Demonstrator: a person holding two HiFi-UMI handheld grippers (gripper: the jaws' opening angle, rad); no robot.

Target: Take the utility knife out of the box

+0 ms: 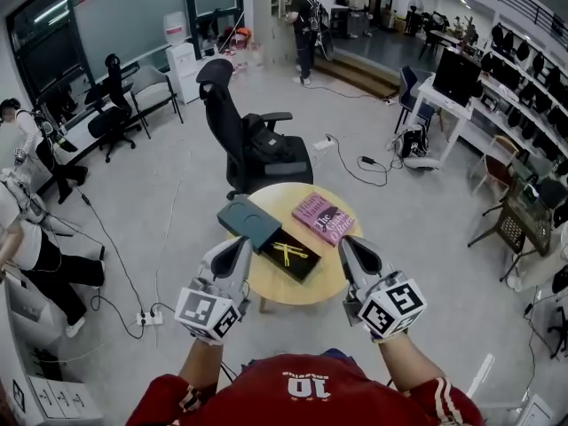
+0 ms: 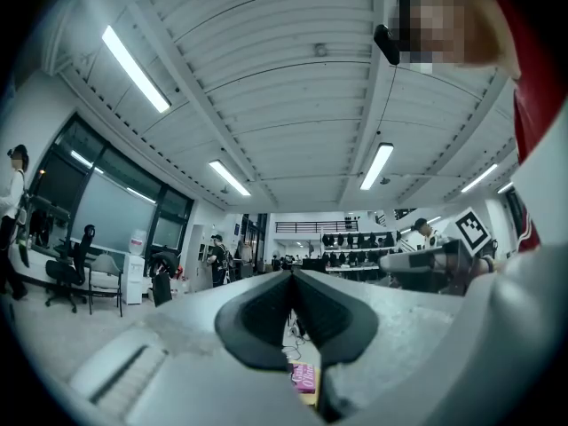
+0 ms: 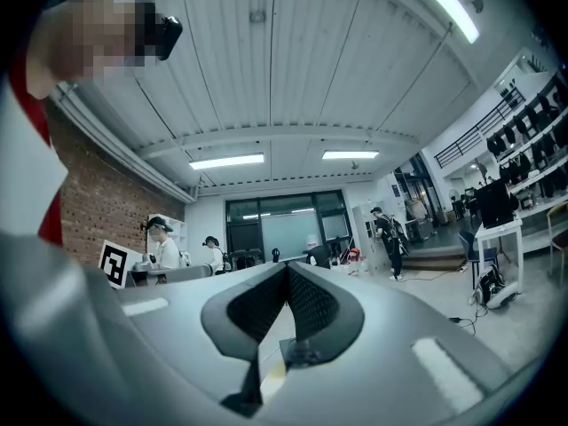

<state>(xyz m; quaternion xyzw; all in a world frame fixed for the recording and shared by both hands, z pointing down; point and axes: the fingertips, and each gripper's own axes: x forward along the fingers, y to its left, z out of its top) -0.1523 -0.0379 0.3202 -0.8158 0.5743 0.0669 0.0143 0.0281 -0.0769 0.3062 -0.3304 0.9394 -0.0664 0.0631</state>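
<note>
Utility knife [image 1: 288,254]: thin, yellow, in black box [image 1: 308,263] | pink book [image 1: 322,217] at box's 1 o'clock | left gripper [image 1: 242,245], right gripper [image 1: 347,244]: jaws pressed together, empty

Grey floor [image 1: 426,238], black office chair [image 1: 240,140], round wooden table [image 1: 284,198], dark windows [image 1: 124,16], white ribbed ceiling [image 2: 266,60] with strip lights [image 2: 135,69].

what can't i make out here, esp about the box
- Head view: the yellow item in the black box is too small to confirm as a knife.
- Head view: the title on the pink book is too small to read.
- Left gripper view: the fingers hide the table, bar a sliver of book.
- Right gripper view: the fingers hide most of the table.
</note>
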